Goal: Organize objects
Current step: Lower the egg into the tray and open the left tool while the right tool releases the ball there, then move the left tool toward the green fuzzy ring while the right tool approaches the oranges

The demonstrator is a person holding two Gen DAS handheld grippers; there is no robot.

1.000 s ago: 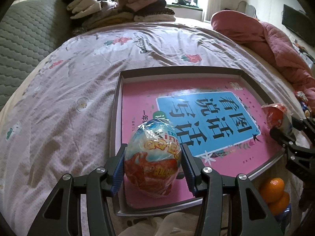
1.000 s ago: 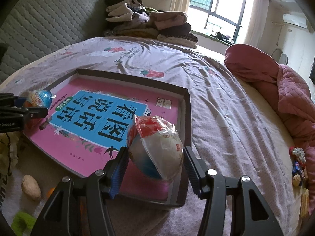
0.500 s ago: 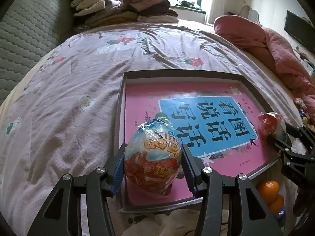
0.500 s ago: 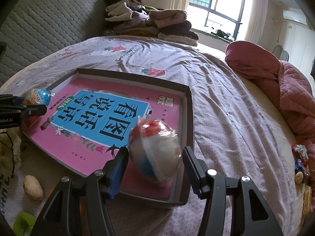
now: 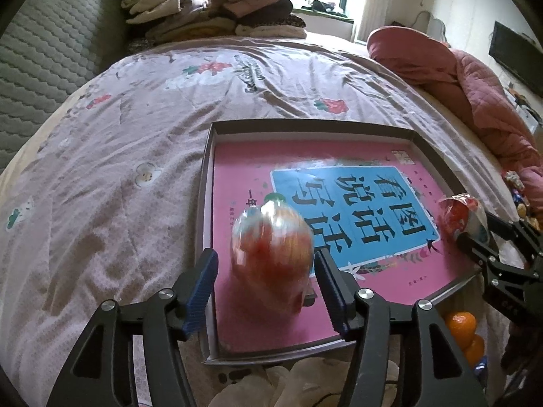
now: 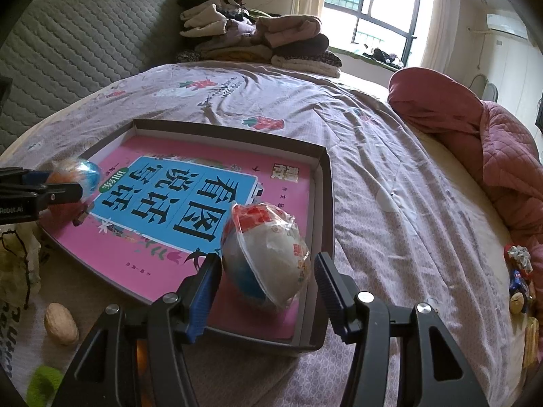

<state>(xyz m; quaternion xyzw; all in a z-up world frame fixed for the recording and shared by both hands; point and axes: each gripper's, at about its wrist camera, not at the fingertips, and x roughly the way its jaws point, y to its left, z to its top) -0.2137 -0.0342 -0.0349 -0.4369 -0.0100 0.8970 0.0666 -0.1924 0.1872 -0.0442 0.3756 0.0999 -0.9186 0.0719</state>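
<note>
My left hand-held gripper (image 5: 264, 278) stood open, both fingers clear of the blurred wrapped egg (image 5: 271, 257) lying between them over the near left corner of the tray (image 5: 203, 203). My right hand-held gripper (image 6: 266, 279) was likewise open around the second wrapped egg (image 6: 266, 254), which rested on the pink book (image 6: 163, 203) at the tray's near right corner, on the bed (image 6: 390, 203)

Window (image 6: 366, 3) daylight, fisheye warp – egg (image 5: 271, 254) blurred

Tray on the bed
The tray (image 6: 324, 210) holds a book (image 6: 190, 203); two wrapped eggs (image 6: 268, 254) (image 5: 271, 257) sit at its near corners.
</note>
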